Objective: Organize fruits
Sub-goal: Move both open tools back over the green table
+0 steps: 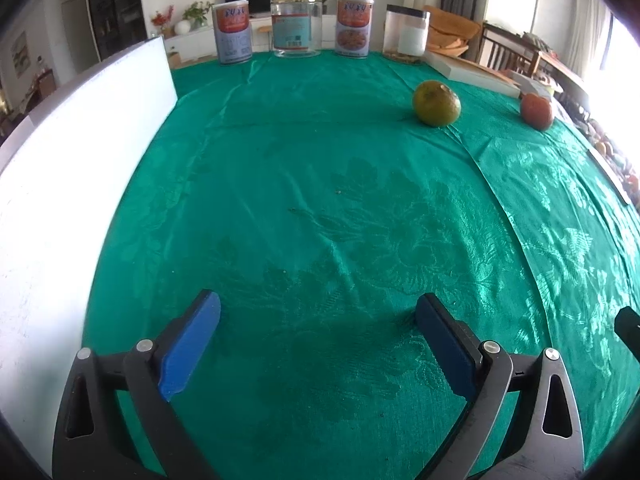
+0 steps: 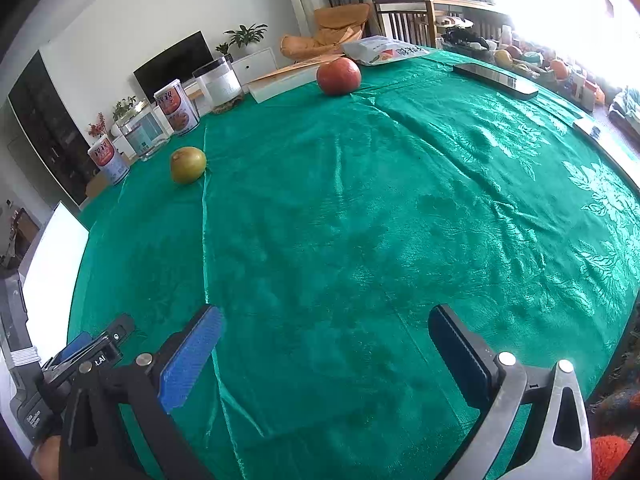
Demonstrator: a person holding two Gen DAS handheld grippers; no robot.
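With each hand-held gripper, left [image 1: 318, 322] and right [image 2: 326, 338], released and empty, I fear nudging the round green fruit [image 1: 436, 103] or red fruit [image 2: 339, 76] rolling across the slick table [image 1: 320, 208].

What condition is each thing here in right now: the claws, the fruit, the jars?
Left claw: open, empty.
Right claw: open, empty.
Round green-yellow fruit: resting on the cloth, untouched.
Round red fruit: resting on the cloth, untouched.
Clear glass jar with gold lid: upright, lidded.
Frosted plastic jar with black lid: upright, lidded.
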